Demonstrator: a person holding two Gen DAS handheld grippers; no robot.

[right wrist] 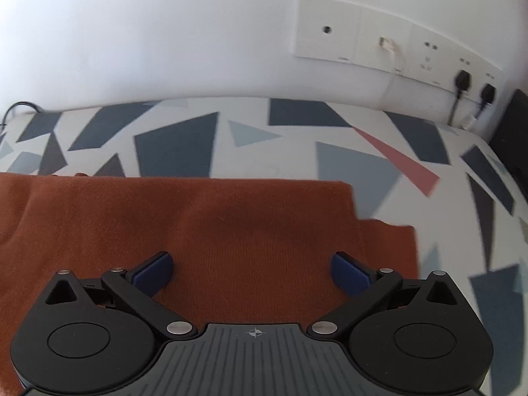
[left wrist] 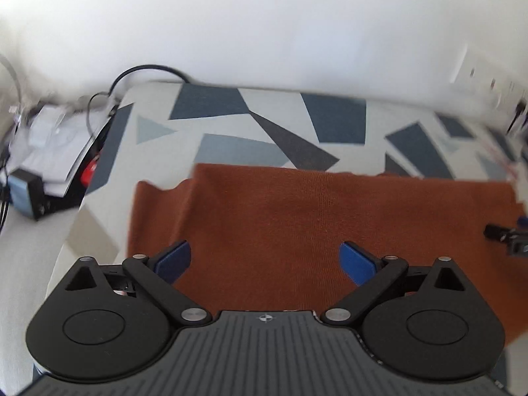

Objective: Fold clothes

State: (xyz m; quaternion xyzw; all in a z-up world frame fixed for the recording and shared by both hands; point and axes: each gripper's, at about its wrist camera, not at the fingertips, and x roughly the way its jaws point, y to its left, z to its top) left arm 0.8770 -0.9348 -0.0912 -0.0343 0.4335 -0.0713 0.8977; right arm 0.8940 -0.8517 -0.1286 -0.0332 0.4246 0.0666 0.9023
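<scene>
Garment [left wrist: 297,224] between spread fingers [left wrist: 173,260].

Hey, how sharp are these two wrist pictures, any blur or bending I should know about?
Left wrist view: motion smear on the clutter at left and the far right edge; rust-orange garment fairly crisp. Right wrist view: sharper, wall sockets readable, slight smear on the patterned cover. Both: fisheye curves the wall line.
</scene>
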